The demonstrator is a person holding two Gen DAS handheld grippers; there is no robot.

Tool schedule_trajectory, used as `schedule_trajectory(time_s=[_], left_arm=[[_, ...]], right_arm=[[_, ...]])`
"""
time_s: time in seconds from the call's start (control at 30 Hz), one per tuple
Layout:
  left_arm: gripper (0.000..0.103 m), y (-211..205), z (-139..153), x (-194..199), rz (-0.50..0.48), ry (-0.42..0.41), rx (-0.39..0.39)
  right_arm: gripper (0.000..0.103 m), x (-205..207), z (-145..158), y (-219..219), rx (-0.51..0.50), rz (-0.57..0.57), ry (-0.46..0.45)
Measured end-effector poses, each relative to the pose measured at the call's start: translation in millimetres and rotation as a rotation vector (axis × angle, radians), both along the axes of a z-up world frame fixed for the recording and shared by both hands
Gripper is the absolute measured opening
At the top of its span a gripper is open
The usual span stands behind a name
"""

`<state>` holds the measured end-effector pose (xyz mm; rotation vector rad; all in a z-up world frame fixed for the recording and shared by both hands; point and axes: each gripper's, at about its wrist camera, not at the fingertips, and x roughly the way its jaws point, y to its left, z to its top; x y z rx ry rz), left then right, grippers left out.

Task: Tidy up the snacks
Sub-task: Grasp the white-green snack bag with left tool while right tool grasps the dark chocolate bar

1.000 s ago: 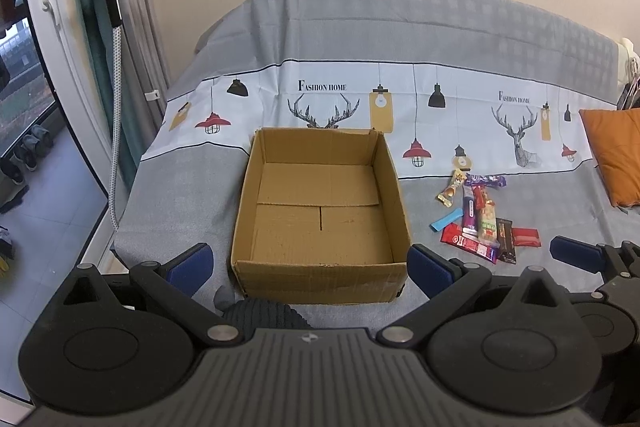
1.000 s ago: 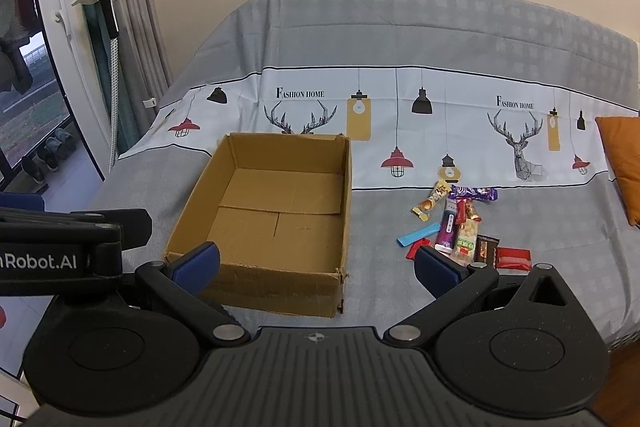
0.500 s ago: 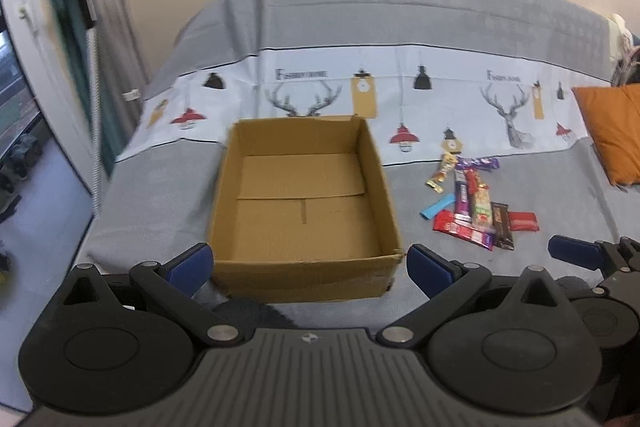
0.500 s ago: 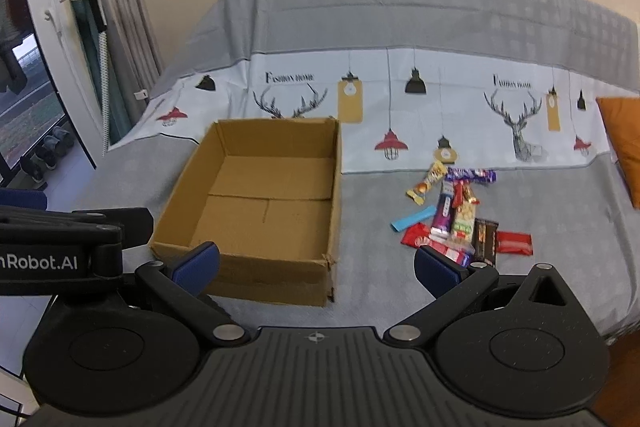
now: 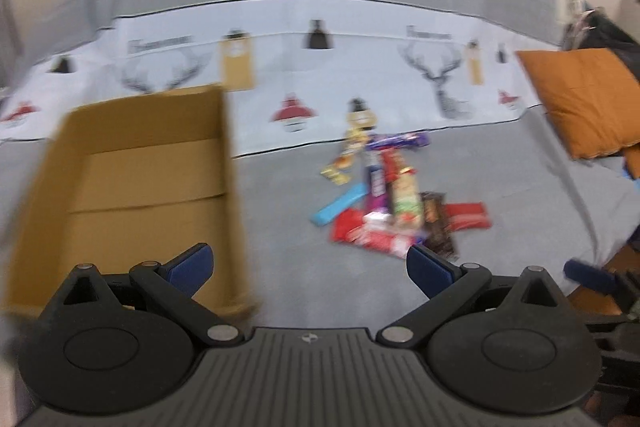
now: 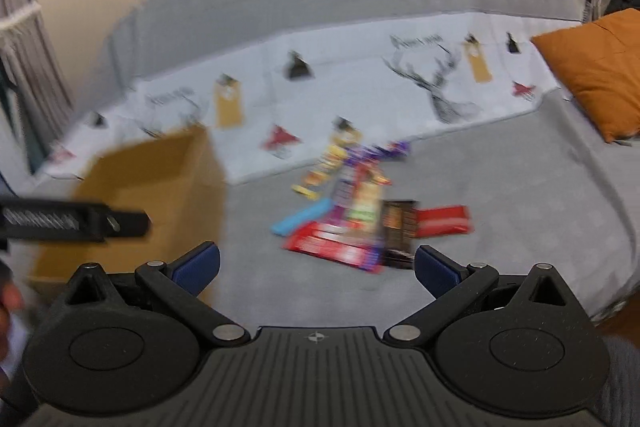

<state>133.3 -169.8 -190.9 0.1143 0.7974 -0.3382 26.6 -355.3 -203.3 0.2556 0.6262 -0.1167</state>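
The cardboard box (image 5: 136, 183) is seen empty on the bed cover (image 5: 520, 187). The snack pile (image 5: 396, 203) lies right of the box, apart from it. Most bars point away from the cameras; the red bar (image 6: 440, 221) lies crosswise. Both the left gripper (image 5: 308, 265) and right gripper (image 6: 318, 265) are spread wide, holding nothing. The pile sits ahead of both, judged nearer the right gripper.

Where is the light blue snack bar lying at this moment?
In both wrist views the light blue snack bar lies on the grey bed cover, at the left edge of the snack pile, between the pile and the cardboard box.
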Motion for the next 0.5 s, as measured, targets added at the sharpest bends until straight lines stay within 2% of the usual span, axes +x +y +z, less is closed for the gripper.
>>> schedule_trajectory(time_s=[0.07,0.13,0.2,0.27,0.33,0.37,0.4,0.5], left_arm=[[0.103,-27.9,-23.0,21.2,-0.026,0.011,0.017],[0.103,-51.2,-44.7,41.5,-0.056,0.031,0.052],[0.103,-73.0,-67.6,62.0,-0.103,0.034,0.054],[0.103,-94.8,-89.6,79.4,-0.151,0.022,0.052],[0.096,-114.9,-114.5,96.9,-0.2,0.012,0.036],[0.088,-125.8,-129.0,108.6,-0.22,0.032,0.027],[0.077,-133.6,-139.2,116.9,-0.231,0.058,0.023],[0.072,-148.7,-161.9,137.9,-0.253,0.126,-0.022]], right_arm=[[0.102,12.0,-22.0,-25.8,-0.001,-0.017,0.038],[0.102,25.3,-45.6,-54.5,0.059,-0.055,0.07],[0.101,42.1,-68.0,-82.1,0.107,-0.087,0.099],[0.099,56.5,-83.6,-98.2,0.125,-0.084,0.081],[0.089,73.7,-98.8,-111.5,0.163,-0.068,0.064],[0.082,85.0,-107.4,-115.8,0.193,-0.05,0.075],[0.083,94.4,-114.6,-117.7,0.201,-0.031,0.081],[0.082,112.1,-138.8,-115.2,0.22,0.068,0.045]])
